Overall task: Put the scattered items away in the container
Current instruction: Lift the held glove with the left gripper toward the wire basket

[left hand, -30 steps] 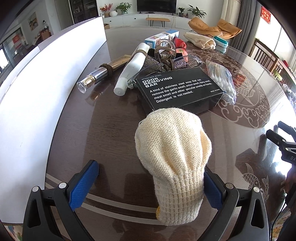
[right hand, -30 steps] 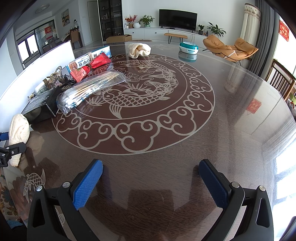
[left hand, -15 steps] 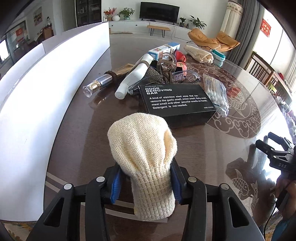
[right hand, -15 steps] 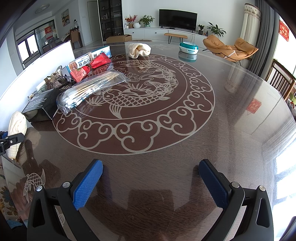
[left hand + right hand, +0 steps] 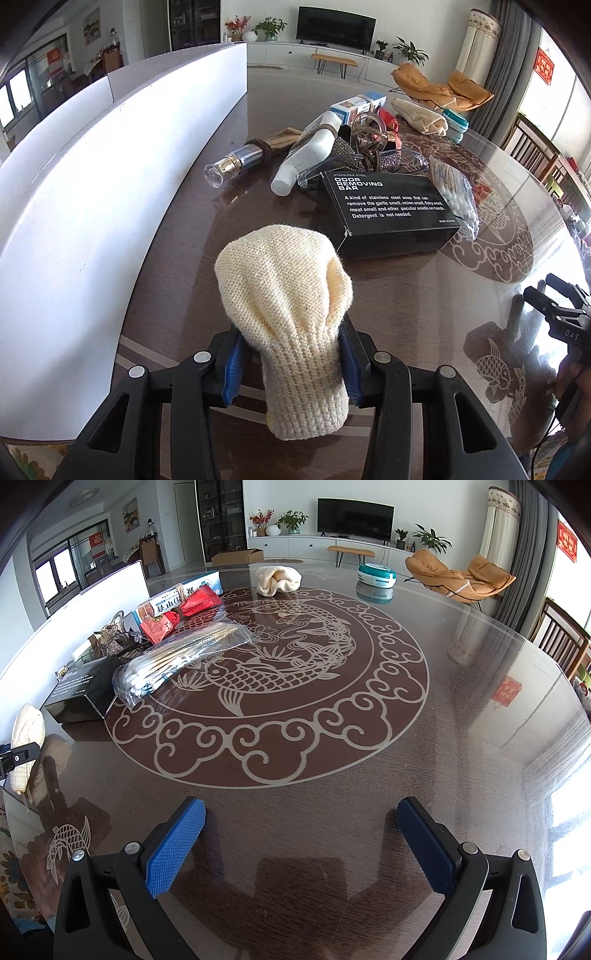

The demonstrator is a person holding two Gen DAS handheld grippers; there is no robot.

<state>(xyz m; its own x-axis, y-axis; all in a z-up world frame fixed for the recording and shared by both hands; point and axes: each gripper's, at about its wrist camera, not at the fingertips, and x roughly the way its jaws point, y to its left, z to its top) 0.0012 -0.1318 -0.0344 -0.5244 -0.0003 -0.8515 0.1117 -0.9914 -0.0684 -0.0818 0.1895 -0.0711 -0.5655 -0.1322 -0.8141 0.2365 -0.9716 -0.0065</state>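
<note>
My left gripper (image 5: pixel 290 363) is shut on a cream knitted glove (image 5: pixel 284 295) and holds it upright above the dark table; the glove also shows at the left edge of the right wrist view (image 5: pixel 26 734). Beyond it lie a black "Odor Removing Bar" box (image 5: pixel 388 210), a white bottle (image 5: pixel 310 151), a clear-capped bottle (image 5: pixel 236 166), a bag of cotton swabs (image 5: pixel 456 192) and a woven basket (image 5: pixel 365 147) with clutter. My right gripper (image 5: pixel 299 845) is open and empty over bare table.
A long white board (image 5: pixel 92 177) runs along the table's left side. A second cream glove (image 5: pixel 277 579) and a teal round case (image 5: pixel 376 574) lie at the far side. Red packets (image 5: pixel 177 616) and a toothpaste box (image 5: pixel 184 594) lie left of the fish pattern.
My left gripper closed on the cream glove and lifted it a little off the table. The right gripper has stayed open and still.
</note>
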